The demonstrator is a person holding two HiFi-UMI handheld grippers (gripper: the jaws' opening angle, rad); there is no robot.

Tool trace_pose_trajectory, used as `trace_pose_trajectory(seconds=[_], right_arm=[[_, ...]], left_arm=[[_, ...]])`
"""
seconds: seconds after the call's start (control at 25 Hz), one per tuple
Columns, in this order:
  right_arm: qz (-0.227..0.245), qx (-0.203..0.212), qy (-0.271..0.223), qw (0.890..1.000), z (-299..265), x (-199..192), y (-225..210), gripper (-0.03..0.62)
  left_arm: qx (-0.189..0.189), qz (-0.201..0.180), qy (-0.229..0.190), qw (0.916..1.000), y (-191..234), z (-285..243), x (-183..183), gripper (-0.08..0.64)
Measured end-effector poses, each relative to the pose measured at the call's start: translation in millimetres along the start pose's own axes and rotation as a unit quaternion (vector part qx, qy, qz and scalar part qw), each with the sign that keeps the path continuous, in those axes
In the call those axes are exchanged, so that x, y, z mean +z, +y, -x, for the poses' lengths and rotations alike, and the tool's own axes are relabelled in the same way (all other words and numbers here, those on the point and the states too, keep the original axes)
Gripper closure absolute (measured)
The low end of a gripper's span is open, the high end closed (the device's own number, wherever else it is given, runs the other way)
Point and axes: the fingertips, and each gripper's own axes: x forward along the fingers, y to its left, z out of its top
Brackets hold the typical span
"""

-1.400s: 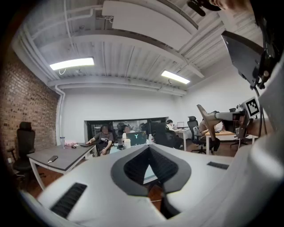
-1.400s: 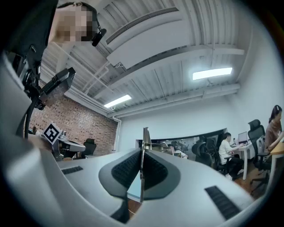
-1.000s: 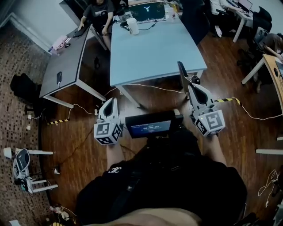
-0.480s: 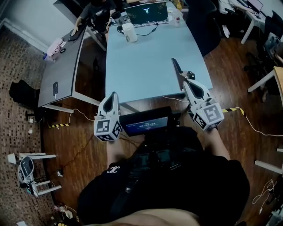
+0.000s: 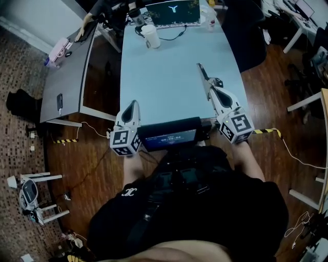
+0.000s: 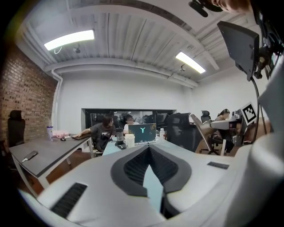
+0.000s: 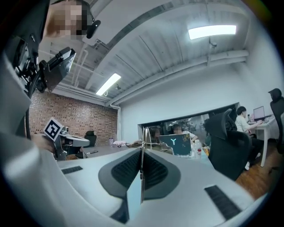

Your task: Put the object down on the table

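Right gripper view: right gripper (image 7: 142, 151) jaws nearly together, pinching a thin flat strip (image 7: 143, 135) edge-on, which sticks out past the tips. Head view puts it over the blue table (image 5: 169, 77), right side, prob. not yet down. Left gripper (image 6: 149, 149) is closed on nothing, at the near table edge, likely just kept clear. Writing: laptop (image 5: 174, 11) at far end shows a Y logo; chest screen (image 5: 171, 137) text too small to read.

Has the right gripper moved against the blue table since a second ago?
Yes: right gripper went forward, from off the table's near edge to over it.
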Motion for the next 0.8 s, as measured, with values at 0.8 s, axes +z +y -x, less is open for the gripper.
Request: trace_pose_trajectory(seconds=[0.8], right_arm=[[-0.241, -0.043, 0.366, 0.898, -91, -282, -23, 0.56]], left_arm=[[0.015, 0.038, 0.052, 0.9978, 62, -6, -45, 0.566]])
